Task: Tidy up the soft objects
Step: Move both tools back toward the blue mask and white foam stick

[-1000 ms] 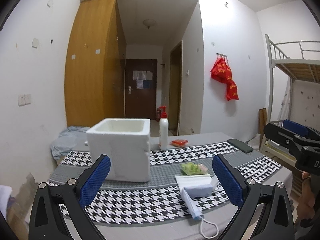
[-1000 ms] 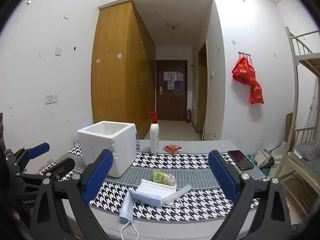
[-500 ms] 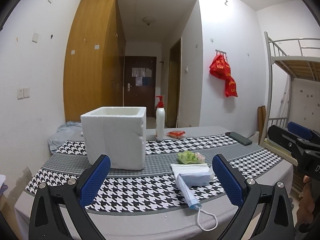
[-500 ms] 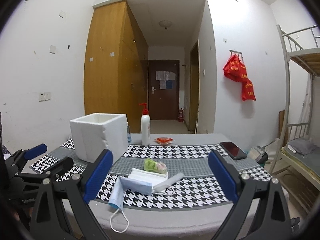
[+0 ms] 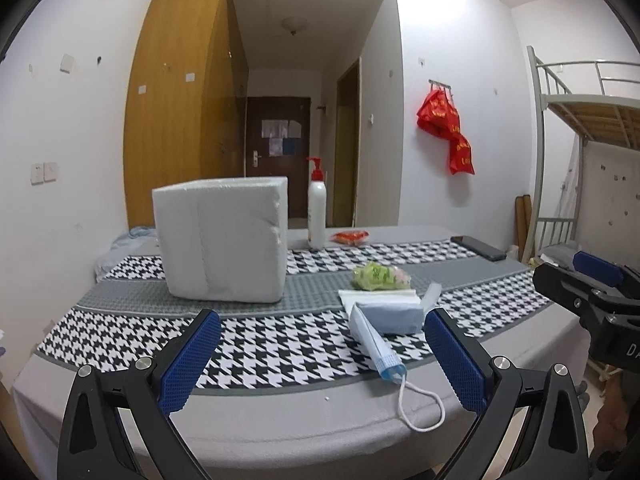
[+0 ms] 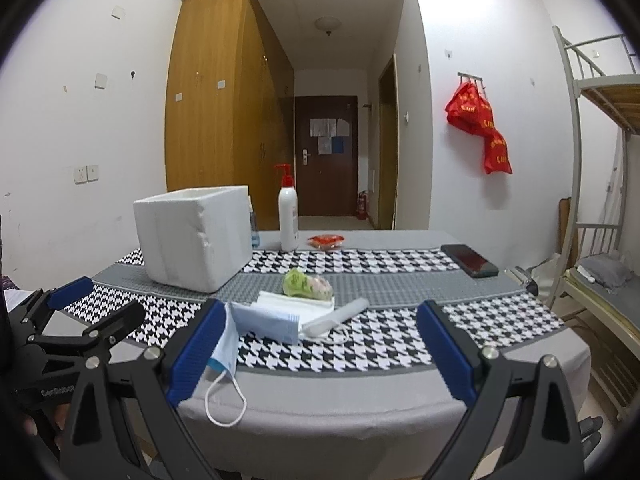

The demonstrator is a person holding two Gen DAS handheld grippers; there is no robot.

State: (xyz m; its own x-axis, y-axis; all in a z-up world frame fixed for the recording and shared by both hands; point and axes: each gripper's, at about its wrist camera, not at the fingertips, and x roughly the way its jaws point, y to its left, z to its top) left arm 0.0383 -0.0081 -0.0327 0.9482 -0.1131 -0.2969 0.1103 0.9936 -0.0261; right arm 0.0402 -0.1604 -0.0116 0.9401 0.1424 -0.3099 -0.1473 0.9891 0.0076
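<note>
- Both grippers hang at the near edge of the table (image 5: 248, 424), nothing between their blue pads: the left gripper (image 5: 322, 360) has its jaws spread wide, and the right gripper (image 6: 320, 350) is spread just as wide.
- Just beyond the right gripper's near-left pad lies a loose blue face mask (image 6: 224, 344), its ear loop (image 6: 226, 402) draped toward the table edge.
- Touching that mask, a folded blue mask (image 6: 266, 322) rests on a white stack of tissues or masks (image 6: 298, 304); which, I cannot tell.
- Behind the stack, a little farther in, sits a green soft packet (image 6: 306, 282).
- Far left stands the white foam box (image 5: 222, 240), open side up, apart from the pile.
- Further back: a pump bottle (image 6: 288, 216), a red packet (image 6: 326, 240), and a phone (image 6: 470, 260) at far right.
- My read: this is the approach, no item picked yet.
- Next move likely calls for the right gripper to drop low over the loose mask, close on its body rather than the loop, then carry it left to the box.
</note>
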